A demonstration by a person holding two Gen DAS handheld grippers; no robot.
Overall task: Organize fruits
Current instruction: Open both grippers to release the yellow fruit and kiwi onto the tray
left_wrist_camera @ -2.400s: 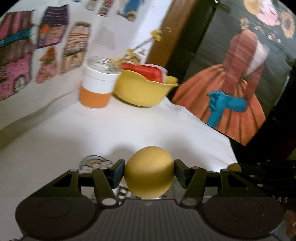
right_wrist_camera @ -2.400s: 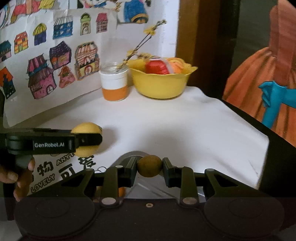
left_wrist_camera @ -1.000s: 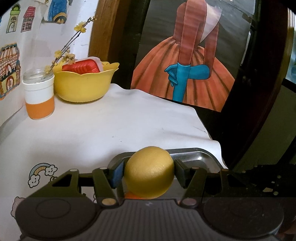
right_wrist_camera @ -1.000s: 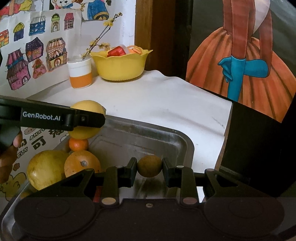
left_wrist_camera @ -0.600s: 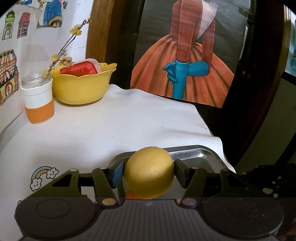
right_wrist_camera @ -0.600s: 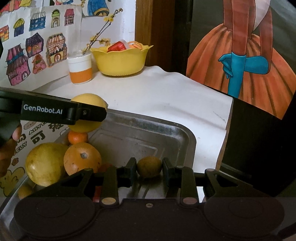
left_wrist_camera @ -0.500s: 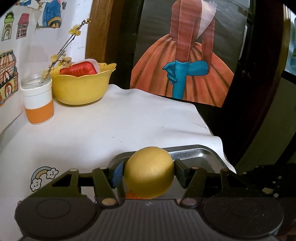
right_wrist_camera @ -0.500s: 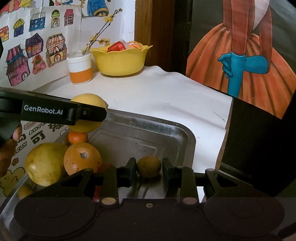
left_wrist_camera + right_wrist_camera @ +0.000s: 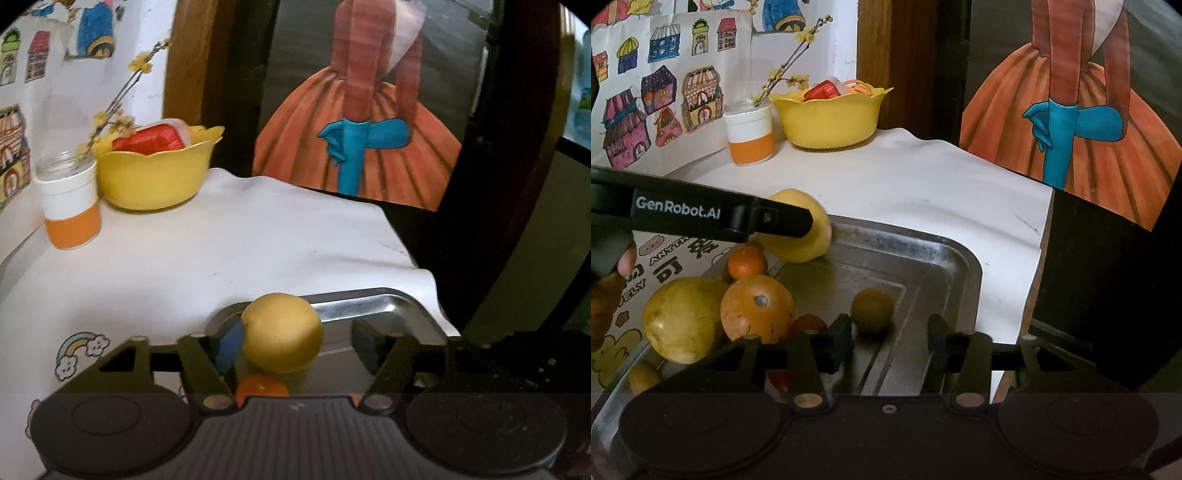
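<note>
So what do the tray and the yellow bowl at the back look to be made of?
Tray: apparently metal, likely stainless steel, with a shiny grey surface, bright reflections and pressed ridges in its floor. Yellow bowl: probably plastic, judging by its uniform opaque colour, soft sheen and thin scalloped rim.

Tray (image 9: 964, 266) sits at the near edge of the table (image 9: 923, 184), its far right corner close to the table's right edge. Fruit pile crowds the tray's left side: big fruit (image 9: 681, 319) nearest left, orange (image 9: 757, 308) just right of it and touching, small orange (image 9: 747, 262) behind them. Lemon (image 9: 798, 236) at the tray's far left rim, between the left tongs (image 9: 291, 343), touching only one pad. Small round fruit (image 9: 872, 310) alone on the tray floor, mid-tray, in front of the right tongs (image 9: 890, 341), apart from both pads. Cup (image 9: 750, 136) and bowl (image 9: 829, 118) stand side by side at the table's far left corner, cup left of bowl, against the wall.
</note>
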